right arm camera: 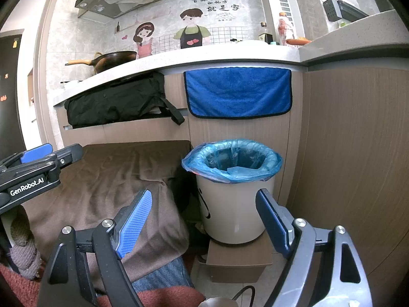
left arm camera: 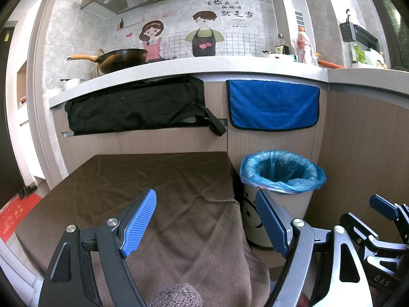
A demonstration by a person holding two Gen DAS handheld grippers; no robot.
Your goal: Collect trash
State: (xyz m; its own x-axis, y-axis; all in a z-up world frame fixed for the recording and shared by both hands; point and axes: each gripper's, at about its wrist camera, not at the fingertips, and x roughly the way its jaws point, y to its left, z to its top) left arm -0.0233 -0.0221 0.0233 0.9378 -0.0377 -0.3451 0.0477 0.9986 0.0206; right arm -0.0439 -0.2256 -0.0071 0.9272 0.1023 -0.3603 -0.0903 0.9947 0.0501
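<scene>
A white trash bin (left arm camera: 278, 204) with a blue liner bag stands right of a low table covered with a brown cloth (left arm camera: 143, 179). In the right wrist view the bin (right arm camera: 230, 204) sits on a small wooden box (right arm camera: 237, 258). My left gripper (left arm camera: 205, 220) is open and empty above the cloth's near right part. My right gripper (right arm camera: 203, 222) is open and empty, in front of the bin. The right gripper also shows at the right edge of the left wrist view (left arm camera: 383, 220), and the left gripper at the left of the right wrist view (right arm camera: 38, 163). No trash piece is visible on the cloth.
A kitchen counter (left arm camera: 204, 69) runs behind, with a wok (left arm camera: 120, 58) and bottles (left arm camera: 304, 46). A black bag (left arm camera: 135, 105) and a blue towel (left arm camera: 273, 105) hang from the cabinet front. Wooden cabinet panels (right arm camera: 358, 153) close the right side. A knitted sleeve (right arm camera: 23, 253) is at lower left.
</scene>
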